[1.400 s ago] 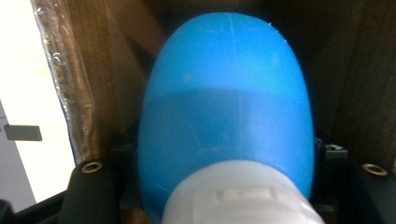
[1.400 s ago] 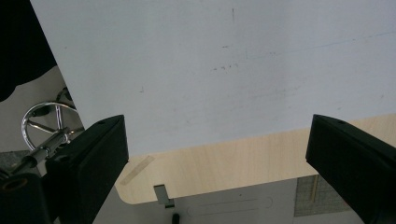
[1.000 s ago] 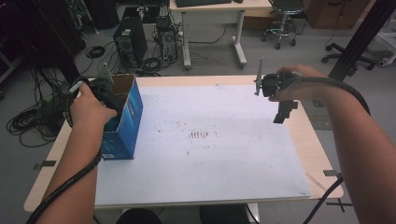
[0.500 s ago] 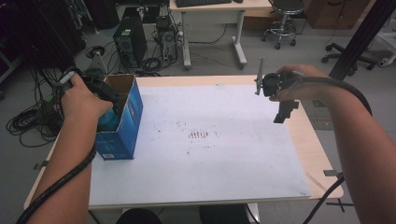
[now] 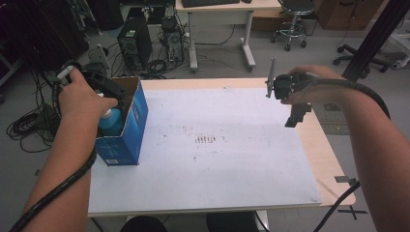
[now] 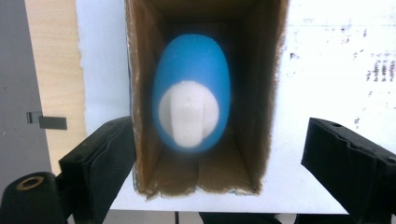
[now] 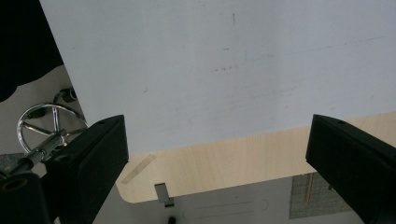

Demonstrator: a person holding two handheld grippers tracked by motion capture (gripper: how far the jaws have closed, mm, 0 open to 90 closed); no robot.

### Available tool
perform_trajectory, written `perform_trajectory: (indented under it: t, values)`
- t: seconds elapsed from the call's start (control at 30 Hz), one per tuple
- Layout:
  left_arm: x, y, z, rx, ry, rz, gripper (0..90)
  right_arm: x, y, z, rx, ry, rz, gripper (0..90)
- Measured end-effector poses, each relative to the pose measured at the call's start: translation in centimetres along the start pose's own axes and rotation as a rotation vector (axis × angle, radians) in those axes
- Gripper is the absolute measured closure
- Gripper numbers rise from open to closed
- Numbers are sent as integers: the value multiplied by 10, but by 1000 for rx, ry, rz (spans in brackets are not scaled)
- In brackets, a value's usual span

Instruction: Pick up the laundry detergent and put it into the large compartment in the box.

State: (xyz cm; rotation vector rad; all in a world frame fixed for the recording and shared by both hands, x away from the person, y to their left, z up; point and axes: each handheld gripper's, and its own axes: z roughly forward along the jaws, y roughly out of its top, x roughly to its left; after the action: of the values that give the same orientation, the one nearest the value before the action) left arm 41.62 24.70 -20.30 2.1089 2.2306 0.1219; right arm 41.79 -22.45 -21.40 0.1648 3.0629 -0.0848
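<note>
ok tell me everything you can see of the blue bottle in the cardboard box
The blue plastic bottle with a white cap stands upright inside the open-topped blue cardboard box at the table's left edge. Seen from above in the left gripper view, it is an oval, smooth body, slightly blurred, with a ridged cap. It sits towards the box's left wall. The left gripper hovers above, jaws wide apart, not touching it.

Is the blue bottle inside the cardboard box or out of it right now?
Inside. The left gripper view looks down into the open box, and the blue bottle stands between its walls, white cap up.
</note>
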Motion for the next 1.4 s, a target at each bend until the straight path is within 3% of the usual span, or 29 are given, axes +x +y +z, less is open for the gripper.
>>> perform_trajectory:
  t: [0.43,0.7,1.0,1.1,1.17,1.3,1.33,1.37,1.4]
  values:
    - [-3,-6,-23,-13,-7,-7,32,3,1,-3,-5,-5,-2,56]
    - [-11,-11,-33,-23,-8,33,2,5,-1,-5,-3,-7,4,55]
    - [-54,-19,-42,-26,-19,197,2,5,-1,-5,-6,-8,2,55]
    - [-69,-21,-43,-13,-41,245,2,5,-1,-5,-7,-9,0,55]
    - [-82,-23,-45,-4,-71,299,2,6,0,-4,-5,-5,3,54]
    - [-93,-24,-44,17,-67,347,2,6,-1,-4,-5,-5,0,53]
    - [-96,-24,-42,30,-68,366,2,6,-1,-4,-7,-4,1,53]
    - [-104,-25,-39,48,-78,418,2,5,-1,-4,-6,-5,0,53]
    - [-104,-25,-39,48,-78,418,2,5,-1,-4,-6,-5,0,53]
